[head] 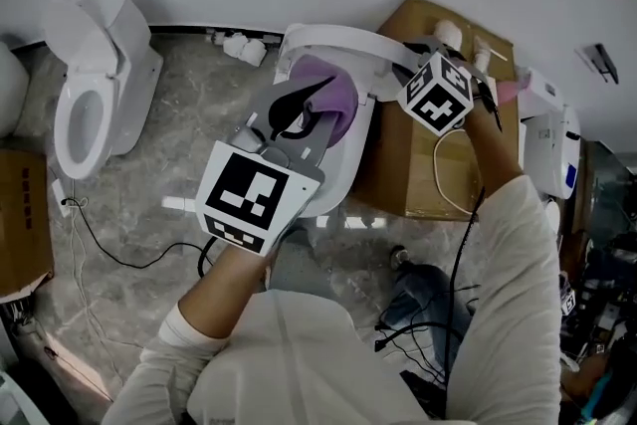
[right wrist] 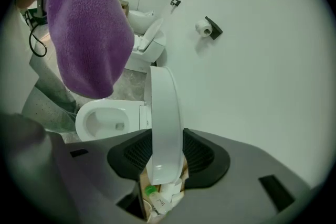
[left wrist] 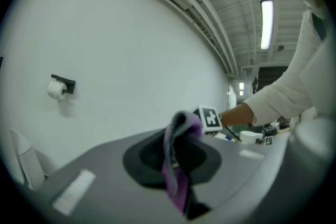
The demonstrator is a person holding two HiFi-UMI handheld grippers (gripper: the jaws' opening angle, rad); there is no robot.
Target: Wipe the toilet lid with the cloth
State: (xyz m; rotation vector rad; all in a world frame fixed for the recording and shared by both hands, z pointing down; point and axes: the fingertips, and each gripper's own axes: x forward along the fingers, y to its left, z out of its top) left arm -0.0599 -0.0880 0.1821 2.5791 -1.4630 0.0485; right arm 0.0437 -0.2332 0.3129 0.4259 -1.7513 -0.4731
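Observation:
The white toilet lid (head: 343, 39) stands raised on edge over the open bowl (right wrist: 106, 118). My right gripper (head: 406, 67) is shut on the lid's rim, and in the right gripper view the lid (right wrist: 165, 128) runs straight between the jaws of that gripper (right wrist: 165, 153). My left gripper (head: 307, 106) is shut on a purple cloth (head: 330, 95), held up just in front of the lid's inner face. In the left gripper view the cloth (left wrist: 178, 165) hangs folded between the jaws. Seen from the right gripper, the cloth (right wrist: 86, 23) fills the upper left.
A second toilet (head: 95, 85) with its lid up stands at the left. A cardboard box (head: 418, 164) sits right of the toilet, holding small bottles. Cables (head: 109, 249) trail on the marble floor. A toilet roll holder (right wrist: 208, 27) is on the white wall.

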